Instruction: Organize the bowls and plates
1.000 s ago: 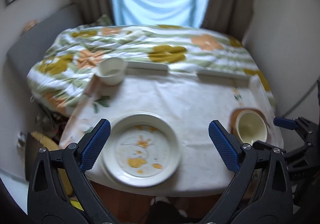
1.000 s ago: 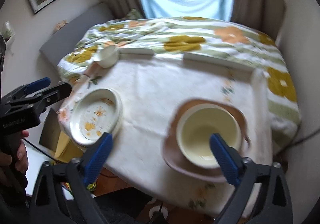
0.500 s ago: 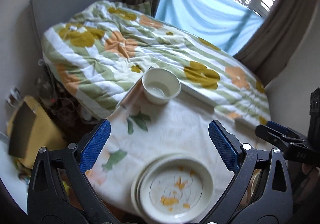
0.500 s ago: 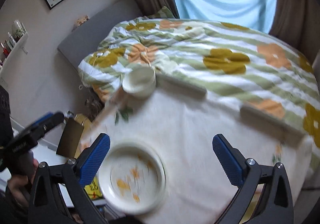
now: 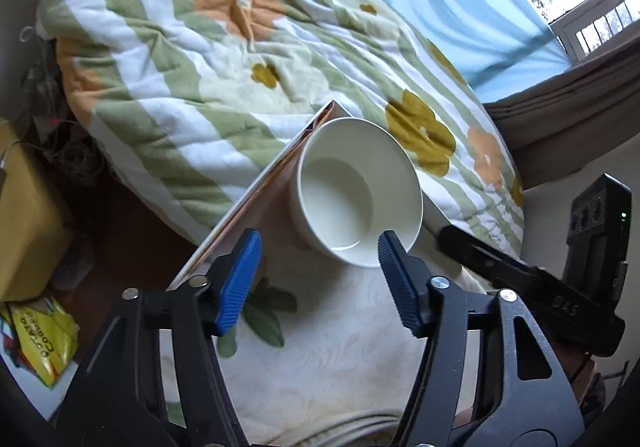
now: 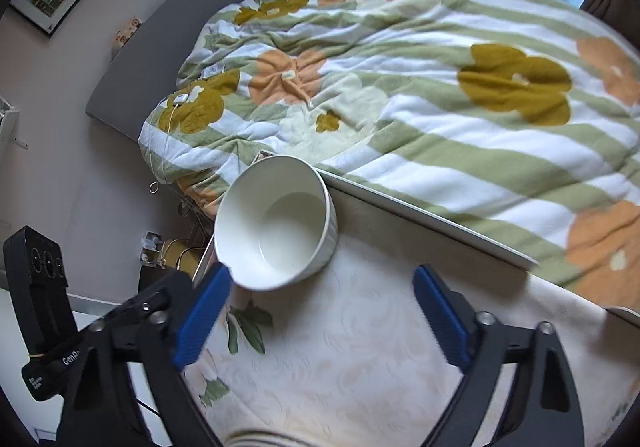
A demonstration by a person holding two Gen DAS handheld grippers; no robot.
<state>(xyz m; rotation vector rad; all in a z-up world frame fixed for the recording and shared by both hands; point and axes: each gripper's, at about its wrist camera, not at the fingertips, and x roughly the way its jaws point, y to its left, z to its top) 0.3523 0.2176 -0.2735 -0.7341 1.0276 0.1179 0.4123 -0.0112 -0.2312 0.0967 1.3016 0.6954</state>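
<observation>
Little is judged done: the white bowl (image 5: 356, 195), ungrasped at the counter (image 5: 340, 347) corner beside the bed, is approached by both grippers, whose empty fingers have just been closing.

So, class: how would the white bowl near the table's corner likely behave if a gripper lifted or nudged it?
The white bowl looks glazed, so probably slippery and breakable. Its upright, flat-bottomed shape suggests it slides rather than rolls. Close to the table edge, a push could drop it.
</observation>
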